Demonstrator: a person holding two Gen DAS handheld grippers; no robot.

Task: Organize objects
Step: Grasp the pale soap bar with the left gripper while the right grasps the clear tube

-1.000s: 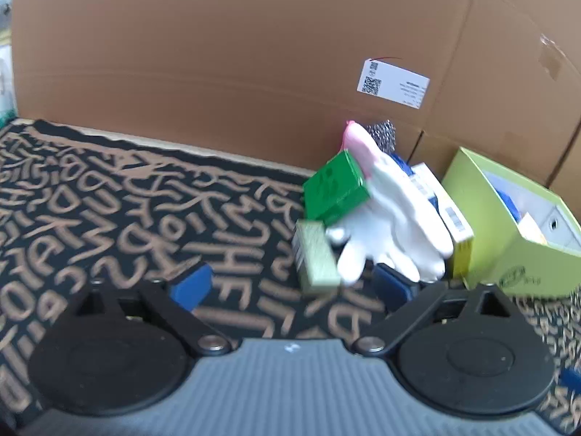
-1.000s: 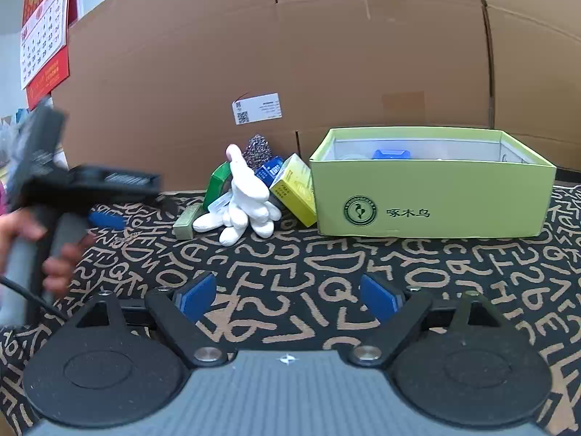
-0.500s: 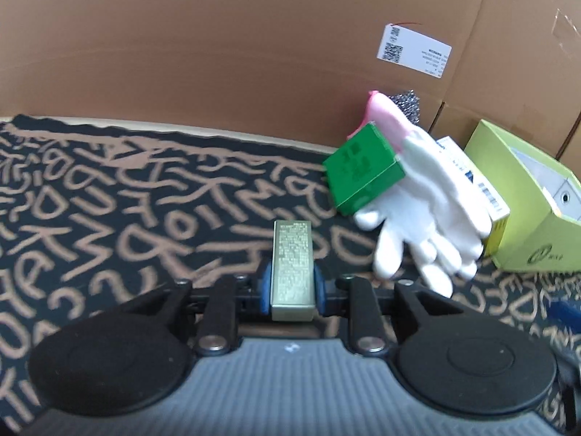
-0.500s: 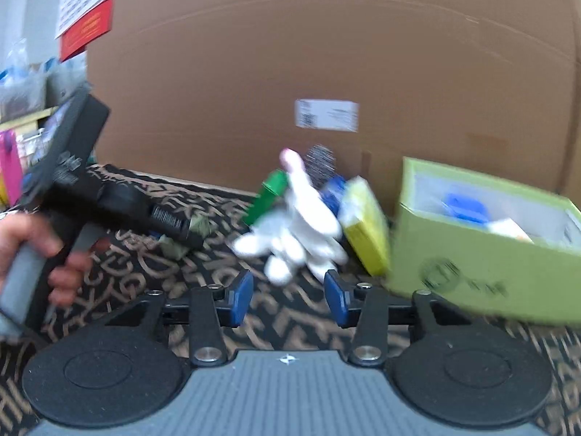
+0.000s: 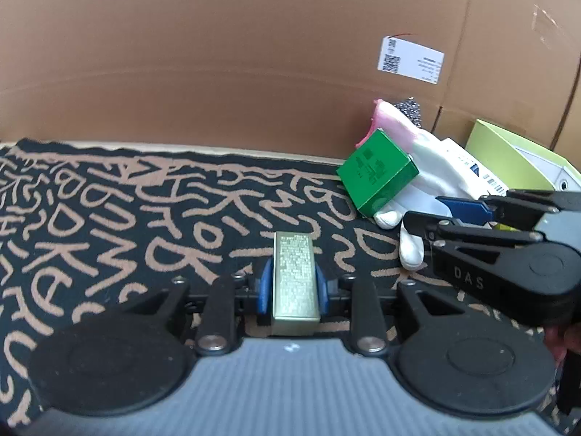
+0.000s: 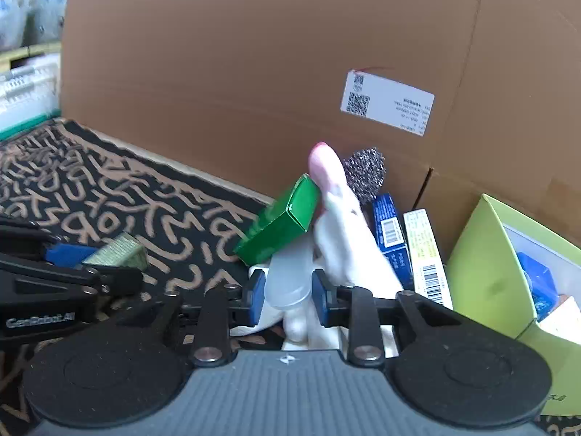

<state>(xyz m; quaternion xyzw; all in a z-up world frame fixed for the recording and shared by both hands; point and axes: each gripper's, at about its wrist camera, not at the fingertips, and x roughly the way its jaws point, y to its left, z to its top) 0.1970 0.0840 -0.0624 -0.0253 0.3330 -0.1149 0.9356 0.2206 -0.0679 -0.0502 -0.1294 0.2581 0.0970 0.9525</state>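
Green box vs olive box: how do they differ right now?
The green box is glossy bright green; the olive box is dull with fine print. The green box leans tilted against the white glove, ungripped; the olive box lies flat between the left tool's pads. The green box looks bulkier. Both are small cartons outside the lime bin.

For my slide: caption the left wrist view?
Left gripper clamps a gold box; right gripper reaches the white glove.

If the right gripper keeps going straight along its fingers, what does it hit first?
The right gripper already has a finger of the white glove between its pads, jaws just closing. Straight on is more glove, then probably the green box; depth unclear.
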